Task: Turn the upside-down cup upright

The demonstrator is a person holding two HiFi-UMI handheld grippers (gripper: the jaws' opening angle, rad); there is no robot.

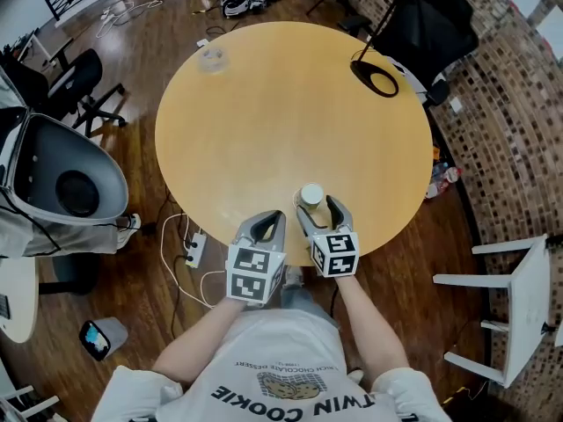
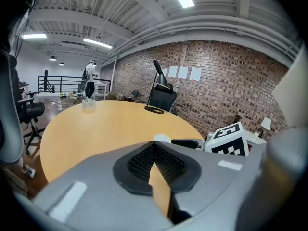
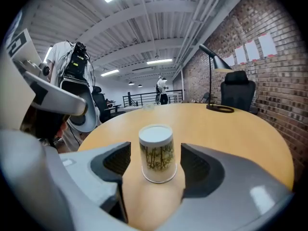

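A white paper cup (image 1: 311, 194) with a green bamboo print stands upside down near the front edge of the round wooden table (image 1: 290, 112). My right gripper (image 1: 320, 207) is open around it. In the right gripper view the cup (image 3: 156, 153) sits between the two pads with a gap on each side. My left gripper (image 1: 267, 223) hovers just left of the cup, shut and holding nothing. In the left gripper view its fingertips (image 2: 155, 146) meet, and the cup's white base (image 2: 162, 138) shows just beyond them, beside the right gripper's marker cube (image 2: 232, 138).
A black lamp base (image 1: 380, 82) and a black office chair (image 1: 431, 16) are at the table's far right. A small clear container (image 1: 212, 58) sits at the far left rim. A grey pod chair (image 1: 62, 178) stands to the left and a white chair (image 1: 519, 306) to the right.
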